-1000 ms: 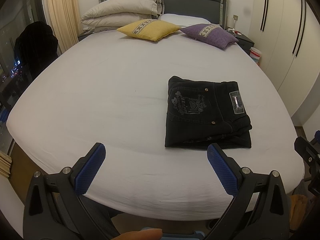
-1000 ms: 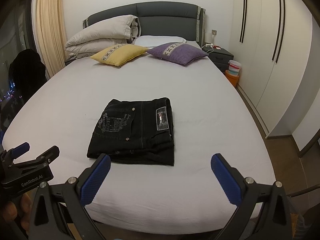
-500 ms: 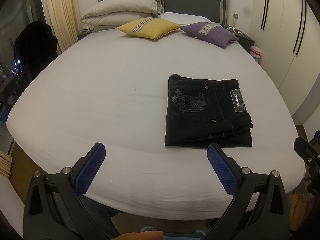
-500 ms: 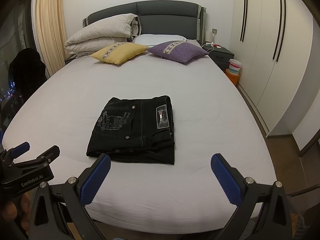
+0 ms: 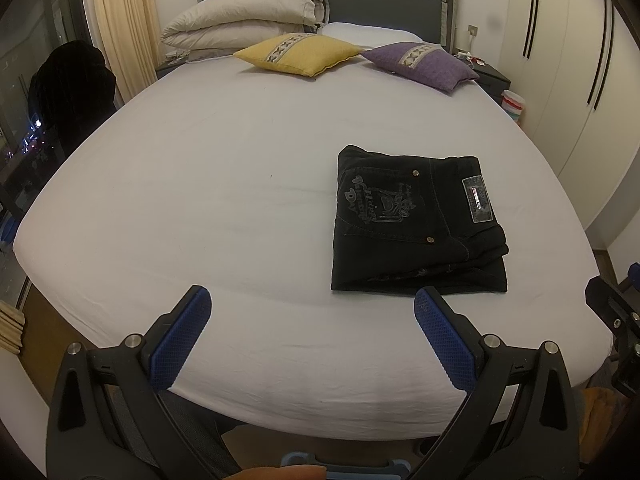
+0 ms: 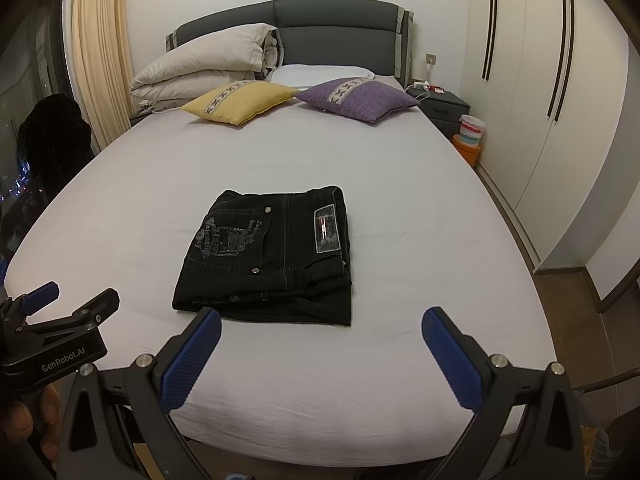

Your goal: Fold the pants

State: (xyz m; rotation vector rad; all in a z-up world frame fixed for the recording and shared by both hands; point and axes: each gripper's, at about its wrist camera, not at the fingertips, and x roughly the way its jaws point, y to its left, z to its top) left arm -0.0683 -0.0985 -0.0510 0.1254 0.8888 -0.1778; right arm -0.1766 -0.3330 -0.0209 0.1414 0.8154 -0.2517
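The left gripper is released, its blue pads wide apart, and it hangs above the near edge of the bed, holding nothing. To its right, the black pants lie folded into a flat rectangle on the white sheet, back pocket and label facing up. The right gripper is released too, empty, just in front of the pants. Far behind, a yellow pillow and a purple pillow lie near the headboard.

Black pants folded flat on the white bed

Compact rectangle, pocket crest and label patch facing up (layered edges showing along the near side).
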